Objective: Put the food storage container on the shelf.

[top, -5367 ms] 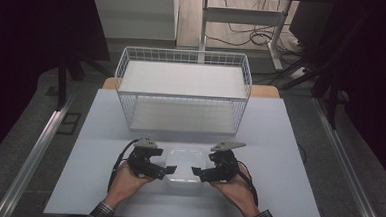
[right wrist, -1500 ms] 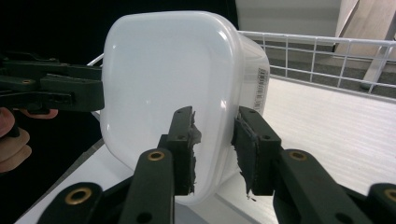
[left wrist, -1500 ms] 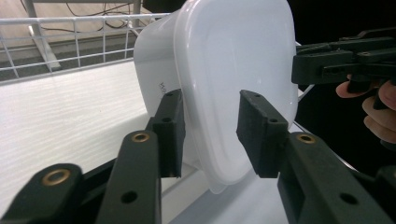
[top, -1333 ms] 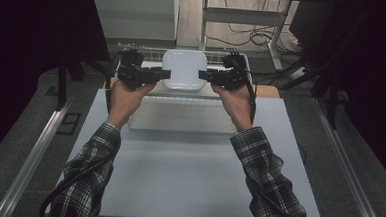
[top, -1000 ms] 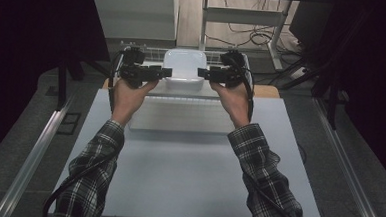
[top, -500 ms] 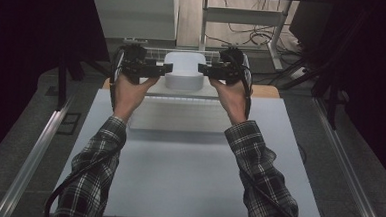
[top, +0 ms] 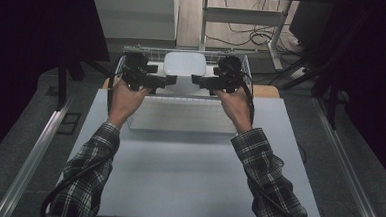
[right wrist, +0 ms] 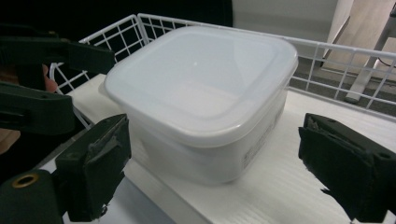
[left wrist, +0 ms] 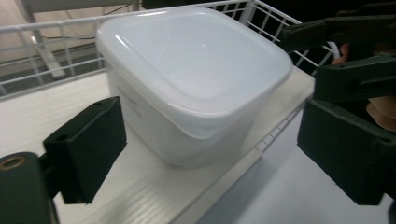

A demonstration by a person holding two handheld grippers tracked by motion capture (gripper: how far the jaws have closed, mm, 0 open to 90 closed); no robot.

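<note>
Container (left wrist: pixel 196 79) glossy translucent white plastic; basket (right wrist: pixel 327 51) white-coated wire; fingers (right wrist: pixel 100 168) matt black.

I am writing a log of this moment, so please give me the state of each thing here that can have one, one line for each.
White container: lid on, upright, resting on the white board in the basket, gripped by neither claw.
Wire basket: holds the container.
Left claw: open, just left of the container, not touching it.
Right claw: open, just right of the container, not touching it.
</note>
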